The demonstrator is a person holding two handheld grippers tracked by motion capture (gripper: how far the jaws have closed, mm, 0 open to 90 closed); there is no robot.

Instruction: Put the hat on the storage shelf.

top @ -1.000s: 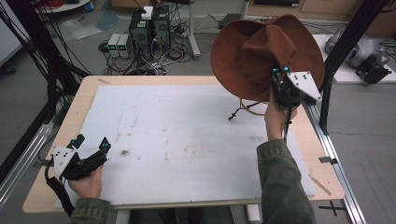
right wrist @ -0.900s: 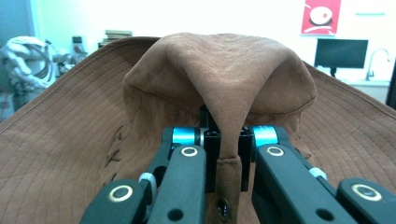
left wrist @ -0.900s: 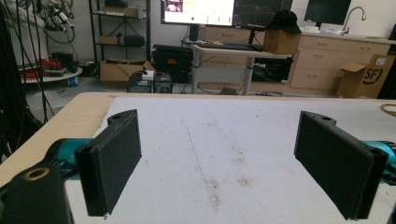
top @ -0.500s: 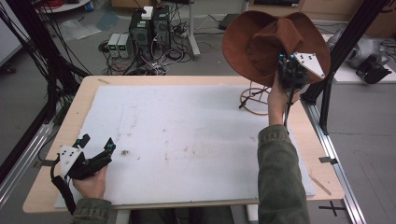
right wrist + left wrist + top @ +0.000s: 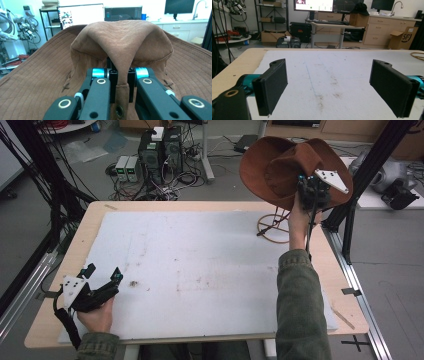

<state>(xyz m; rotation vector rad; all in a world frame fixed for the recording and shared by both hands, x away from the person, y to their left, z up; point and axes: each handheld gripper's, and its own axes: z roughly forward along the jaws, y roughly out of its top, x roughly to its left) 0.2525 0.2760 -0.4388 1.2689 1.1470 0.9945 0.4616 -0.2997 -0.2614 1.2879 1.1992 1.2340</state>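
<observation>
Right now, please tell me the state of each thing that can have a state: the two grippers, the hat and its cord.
Left gripper: open, holding nothing, low over the white mat.
Right gripper: shut on a fold of the hat's crown.
Brown hat: lifted off the table, tilted.
Hat cord: hanging down, looped on the table.

Background stuff: the wooden counter [image 5: 65,250] is mostly covered by a white sheet [image 5: 200,255] with a few brownish stains [image 5: 134,283] on it. On the floor past its far edge there are two black computer towers [image 5: 161,150], a pair of small grey boxes [image 5: 127,167] and a mess of cables [image 5: 175,180]. Further back in the room you've got a lit monitor [image 5: 313,5] on a desk, tan cabinets [image 5: 377,32], a cardboard box [image 5: 402,37] and a faucet [image 5: 395,6].
</observation>
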